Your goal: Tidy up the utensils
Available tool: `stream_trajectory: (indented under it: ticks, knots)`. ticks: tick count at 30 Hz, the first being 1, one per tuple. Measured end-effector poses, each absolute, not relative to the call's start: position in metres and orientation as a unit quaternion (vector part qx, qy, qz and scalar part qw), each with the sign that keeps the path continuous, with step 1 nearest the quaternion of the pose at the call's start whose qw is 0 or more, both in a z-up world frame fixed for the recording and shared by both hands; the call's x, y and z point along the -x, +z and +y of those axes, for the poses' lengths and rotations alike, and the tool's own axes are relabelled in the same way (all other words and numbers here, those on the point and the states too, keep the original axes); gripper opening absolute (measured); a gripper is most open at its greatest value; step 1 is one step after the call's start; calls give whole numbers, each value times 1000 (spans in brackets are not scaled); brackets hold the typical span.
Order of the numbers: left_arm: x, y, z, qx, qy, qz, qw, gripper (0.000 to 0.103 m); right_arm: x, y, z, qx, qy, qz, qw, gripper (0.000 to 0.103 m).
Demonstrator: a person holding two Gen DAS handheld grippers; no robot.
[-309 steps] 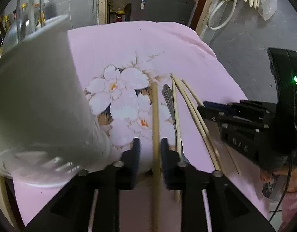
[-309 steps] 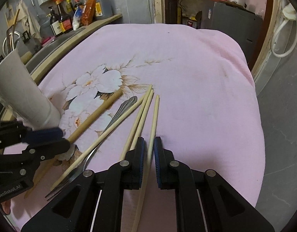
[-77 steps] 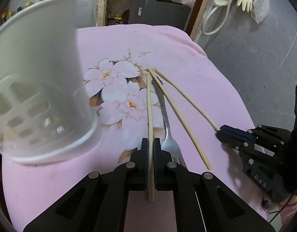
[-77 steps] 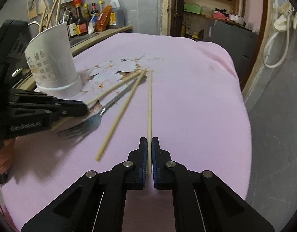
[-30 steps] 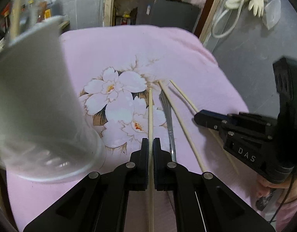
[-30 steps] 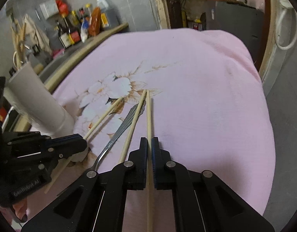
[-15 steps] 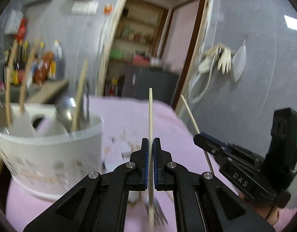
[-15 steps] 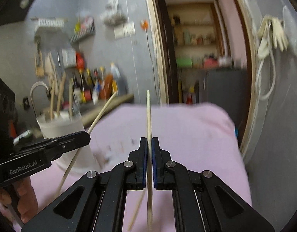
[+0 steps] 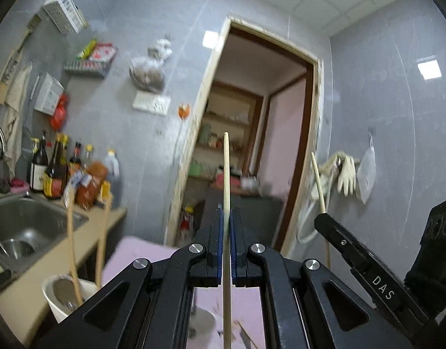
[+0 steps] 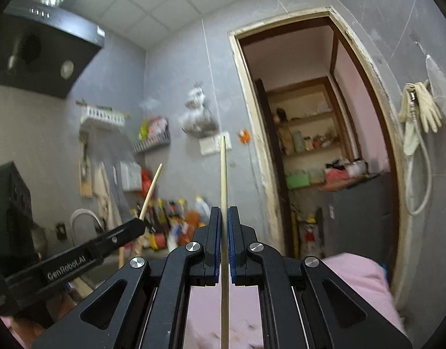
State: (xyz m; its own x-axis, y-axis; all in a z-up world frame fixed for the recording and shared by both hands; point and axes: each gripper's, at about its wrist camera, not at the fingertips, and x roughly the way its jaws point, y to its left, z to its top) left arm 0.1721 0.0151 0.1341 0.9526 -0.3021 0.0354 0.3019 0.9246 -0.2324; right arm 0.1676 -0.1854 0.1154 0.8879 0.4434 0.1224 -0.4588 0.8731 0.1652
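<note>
My left gripper (image 9: 226, 218) is shut on a wooden chopstick (image 9: 226, 174) and holds it upright, high above the pink cloth (image 9: 135, 253). My right gripper (image 10: 224, 218) is shut on a second chopstick (image 10: 223, 174), also upright. Each gripper shows in the other's view: the right one (image 9: 321, 218) with its chopstick (image 9: 317, 180), the left one (image 10: 138, 226) with its chopstick (image 10: 151, 189). The white utensil holder (image 9: 55, 299) stands at the lower left with a ladle and two wooden handles (image 9: 70, 232) in it. The fork is blurred and mostly hidden below the left gripper.
A steel sink (image 9: 22, 226) and counter with several bottles (image 9: 54, 174) lie to the left. A doorway (image 10: 319, 145) with shelves is ahead. Gloves (image 10: 417, 110) and a hose hang on the right wall. A range hood (image 10: 34, 49) is at the upper left.
Both grippers have tilted further upward with their chopsticks, so the views now face the wall and ceiling. The holder has dropped to the lower left of the left wrist view.
</note>
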Motion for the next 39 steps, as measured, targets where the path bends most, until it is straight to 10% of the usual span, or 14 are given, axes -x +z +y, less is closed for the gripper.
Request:
stream_trajectory:
  ticks: [39]
  knots:
    - [-210, 88, 152, 244, -37, -7, 969, 3, -212, 75, -104, -111, 290, -30, 950, 3]
